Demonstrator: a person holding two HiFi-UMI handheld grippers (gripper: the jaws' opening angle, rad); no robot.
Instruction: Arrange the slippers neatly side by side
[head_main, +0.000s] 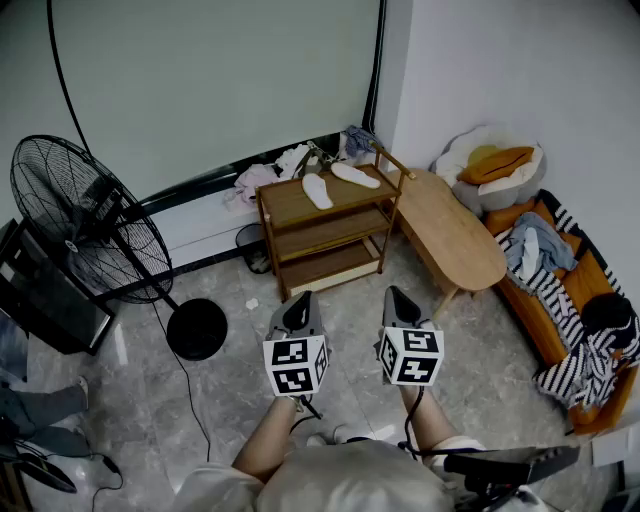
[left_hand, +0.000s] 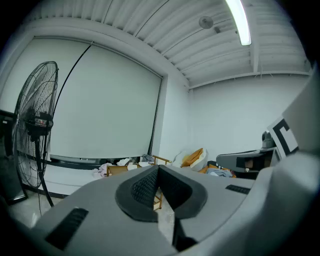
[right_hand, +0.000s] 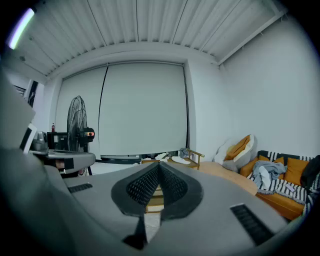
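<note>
**Slippers not yet paired; both grippers idle.**

We see the two white slippers at upper centre of the head view, on the top shelf of the rack. They lie splayed at an angle to each other, so we judge the whole job is left. Our left gripper and right gripper hang lower in frame, well short of the slippers, jaws pressed together on nothing. Around them are the grey tiled floor, a fan at left, and an oval table and sofa at right.

text: none legible | square markers: on left claw, right claw
</note>
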